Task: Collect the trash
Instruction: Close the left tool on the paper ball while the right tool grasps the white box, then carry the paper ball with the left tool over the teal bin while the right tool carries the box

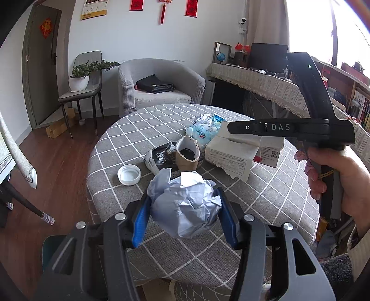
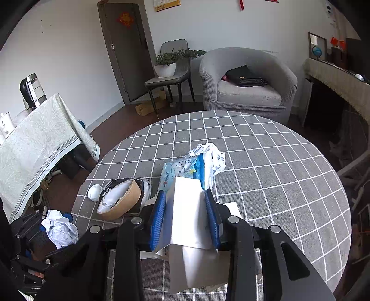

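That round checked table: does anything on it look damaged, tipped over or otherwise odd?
Yes. A brown paper cup lies tipped on its side with dark residue inside, beside a crumpled black wrapper. The white box has a torn, ragged flap. A white lid sits loose, upside down.

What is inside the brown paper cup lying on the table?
The brown paper cup shows dark residue at its bottom in the left wrist view. Its lower inner wall is hidden.

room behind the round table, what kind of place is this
Most likely a home living room: a grey armchair with a black bag on it, a potted plant on a chair, red paper decorations on the wall.
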A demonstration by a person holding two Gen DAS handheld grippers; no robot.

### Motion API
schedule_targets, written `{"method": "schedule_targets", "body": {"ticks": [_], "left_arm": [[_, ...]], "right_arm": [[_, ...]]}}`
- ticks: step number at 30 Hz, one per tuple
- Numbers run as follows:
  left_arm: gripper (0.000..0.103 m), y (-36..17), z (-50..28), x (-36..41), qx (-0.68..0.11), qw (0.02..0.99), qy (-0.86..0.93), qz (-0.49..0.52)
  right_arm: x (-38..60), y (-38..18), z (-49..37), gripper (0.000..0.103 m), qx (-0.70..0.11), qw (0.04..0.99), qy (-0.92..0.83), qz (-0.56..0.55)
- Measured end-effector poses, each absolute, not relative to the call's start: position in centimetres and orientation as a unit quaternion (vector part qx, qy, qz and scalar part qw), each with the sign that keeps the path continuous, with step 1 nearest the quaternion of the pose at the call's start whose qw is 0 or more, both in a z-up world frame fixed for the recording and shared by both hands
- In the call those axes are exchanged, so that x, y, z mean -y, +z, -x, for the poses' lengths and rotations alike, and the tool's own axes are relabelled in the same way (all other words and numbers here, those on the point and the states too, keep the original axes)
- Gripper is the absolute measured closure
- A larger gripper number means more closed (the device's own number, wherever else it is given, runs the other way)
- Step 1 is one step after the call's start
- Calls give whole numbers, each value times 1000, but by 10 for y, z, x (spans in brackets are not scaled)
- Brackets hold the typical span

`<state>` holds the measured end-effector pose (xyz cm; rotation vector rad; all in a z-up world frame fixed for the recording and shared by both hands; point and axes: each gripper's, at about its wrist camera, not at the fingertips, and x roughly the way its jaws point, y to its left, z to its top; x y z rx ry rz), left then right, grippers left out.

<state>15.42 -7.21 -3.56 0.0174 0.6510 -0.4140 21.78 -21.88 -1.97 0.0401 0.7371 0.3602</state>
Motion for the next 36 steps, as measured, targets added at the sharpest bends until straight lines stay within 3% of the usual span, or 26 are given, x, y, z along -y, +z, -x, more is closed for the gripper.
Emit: {"method": "schedule_targets", "body": {"ticks": [16,21,23,31,33,35,36], "left_arm": [[46,-31,-149,23,-318,933,-166,16],[46,-30,-148,15,-317,935,-161,21],[46,-32,-147,12,-316,935,-160,21],[46,-32,-150,10,-319,934,-158,22],[46,-33,-150,9,-320,934,-157,20],[46,-35,-149,9,-321,934,-156,18],[46,-35,-150,8,-322,934,-156,18]], "right_arm": [[217,11,-215,73,-330,925,183,-41],[210,2,-220,75,-354,918,177,-32],[205,-2,-220,87,-363,914,178,-22],[207,-5,-220,87,-371,907,195,-49],[206,-6,-220,80,-371,906,194,-55],[204,-5,-218,37,-364,907,202,-61],[201,-5,-217,36,-365,906,207,-58]]}}
